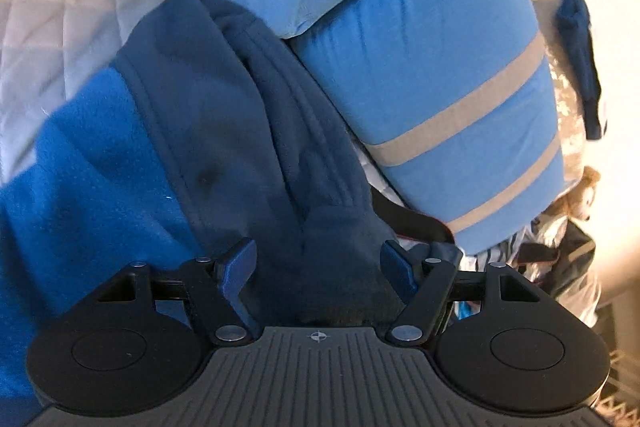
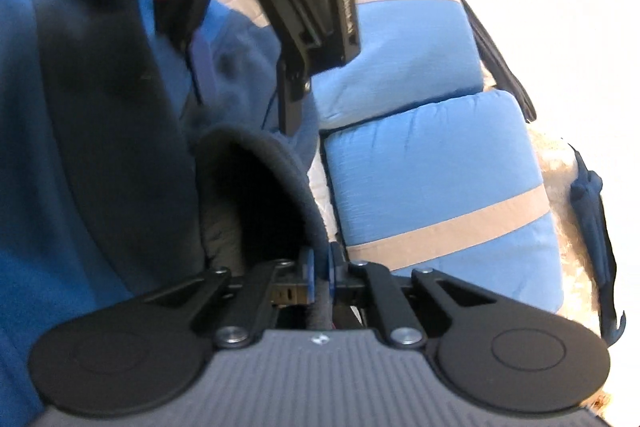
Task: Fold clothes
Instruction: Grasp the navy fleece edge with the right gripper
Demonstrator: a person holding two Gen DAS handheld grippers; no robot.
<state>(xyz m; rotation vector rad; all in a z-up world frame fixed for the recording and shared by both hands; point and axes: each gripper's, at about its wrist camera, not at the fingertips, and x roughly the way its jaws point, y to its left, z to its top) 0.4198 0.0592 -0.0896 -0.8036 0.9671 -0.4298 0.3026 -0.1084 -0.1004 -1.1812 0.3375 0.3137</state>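
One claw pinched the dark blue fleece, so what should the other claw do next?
Probably close the left claw on the fleece. Its jaws stand open around a dark fold, while the right claw already pinches an edge. Two grips would let the person lift it evenly.

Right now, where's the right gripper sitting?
Right wrist view, bottom centre: the right gripper is shut on the dark fleece hem, just left of the light-blue striped cushion, with the left gripper above it.
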